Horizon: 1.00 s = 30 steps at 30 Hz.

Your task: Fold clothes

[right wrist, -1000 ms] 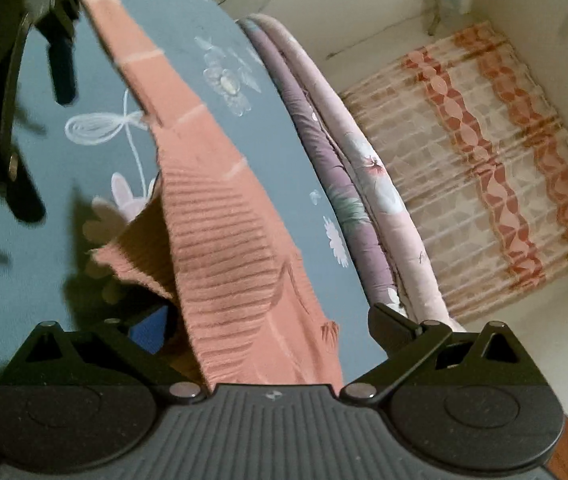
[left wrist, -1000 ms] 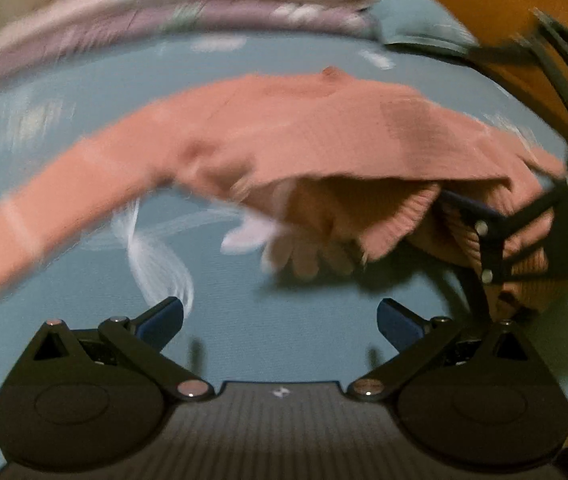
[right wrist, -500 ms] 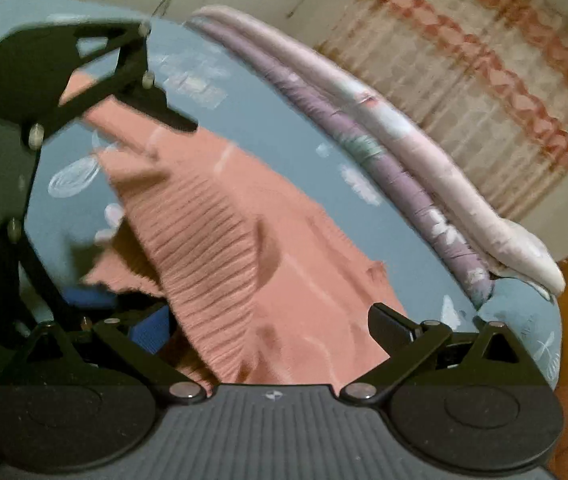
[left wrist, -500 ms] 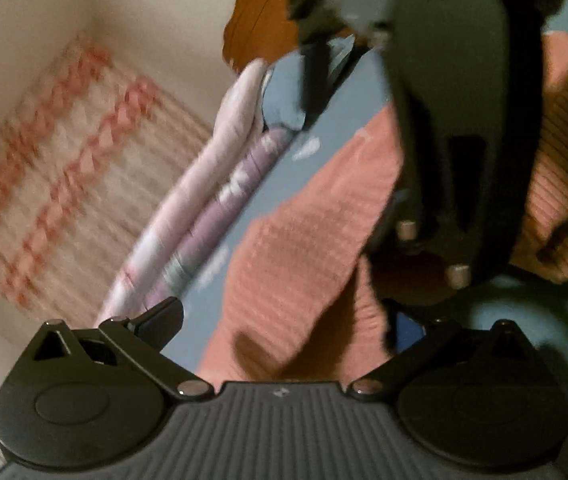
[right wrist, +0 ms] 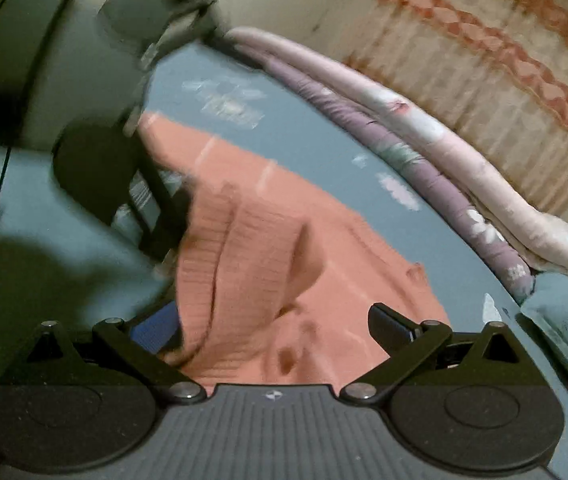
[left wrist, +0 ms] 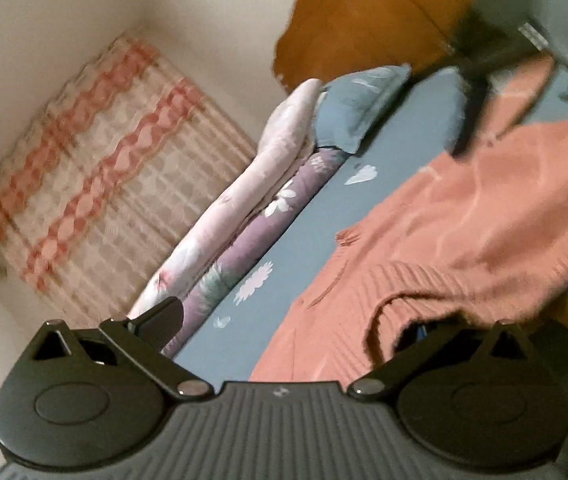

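Both grippers have swung toward the rolled quilts (left wrist: 220,216); left gripper (left wrist: 296,320) and right gripper (right wrist: 272,320) spread wide, salmon sweater (right wrist: 284,240) draped over one finger each.

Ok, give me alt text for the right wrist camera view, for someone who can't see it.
A salmon-pink knit sweater lies bunched on a blue floral bedsheet, draped between the wide-apart fingers of the right gripper. The left gripper shows as a blurred dark shape at the sweater's left edge, and rolled pink and purple bedding lines the bed's far side.
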Each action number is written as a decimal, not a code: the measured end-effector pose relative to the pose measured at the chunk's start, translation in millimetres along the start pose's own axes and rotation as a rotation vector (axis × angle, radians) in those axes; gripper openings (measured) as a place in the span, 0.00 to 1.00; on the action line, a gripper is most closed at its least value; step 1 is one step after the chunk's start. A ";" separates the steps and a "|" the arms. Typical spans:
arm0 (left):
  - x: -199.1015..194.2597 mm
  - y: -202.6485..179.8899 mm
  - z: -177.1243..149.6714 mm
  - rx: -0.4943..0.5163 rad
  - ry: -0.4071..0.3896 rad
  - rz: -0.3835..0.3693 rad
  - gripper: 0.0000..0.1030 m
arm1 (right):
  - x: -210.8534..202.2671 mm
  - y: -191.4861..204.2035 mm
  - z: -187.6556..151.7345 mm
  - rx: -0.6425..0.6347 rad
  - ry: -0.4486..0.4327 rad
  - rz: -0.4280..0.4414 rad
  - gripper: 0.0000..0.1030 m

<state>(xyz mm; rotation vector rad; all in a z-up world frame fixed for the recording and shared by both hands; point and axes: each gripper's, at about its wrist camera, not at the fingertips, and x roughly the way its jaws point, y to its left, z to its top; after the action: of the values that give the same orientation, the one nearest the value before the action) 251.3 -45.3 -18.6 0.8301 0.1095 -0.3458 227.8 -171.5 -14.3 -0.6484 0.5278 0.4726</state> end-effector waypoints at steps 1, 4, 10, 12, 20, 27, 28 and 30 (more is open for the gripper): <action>1.0 4.8 -1.6 -0.014 0.007 -0.003 1.00 | 5.0 7.7 0.4 -0.022 0.004 -0.013 1.00; 1.1 11.4 -7.4 -0.037 0.032 -0.013 1.00 | 24.9 25.8 3.9 -0.031 0.024 -0.085 1.00; -17.7 2.4 -30.2 -0.022 0.070 -0.024 1.00 | 30.3 30.1 11.9 -0.037 0.004 -0.260 1.00; -22.6 -6.9 -36.2 0.010 0.064 -0.047 1.00 | 23.5 25.4 15.8 -0.016 -0.014 -0.269 1.00; -16.7 -59.7 -44.7 0.344 -0.105 0.006 1.00 | 9.9 26.0 26.4 -0.030 -0.045 -0.215 1.00; -2.6 -64.2 -38.2 0.373 -0.210 0.031 0.88 | 4.2 23.8 19.3 -0.017 -0.013 -0.185 1.00; -2.3 -62.3 -36.6 0.358 -0.202 0.024 0.80 | 3.6 21.7 14.6 -0.012 0.000 -0.177 1.00; -2.5 -58.0 -34.0 0.331 -0.183 0.008 0.71 | 2.1 17.3 1.6 -0.001 0.034 -0.159 1.00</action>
<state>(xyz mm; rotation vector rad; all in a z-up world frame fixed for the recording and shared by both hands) 230.3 -55.6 -81.6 1.1207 -0.1254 -0.4377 220.1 -157.8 -22.0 -0.6946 0.5032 0.3128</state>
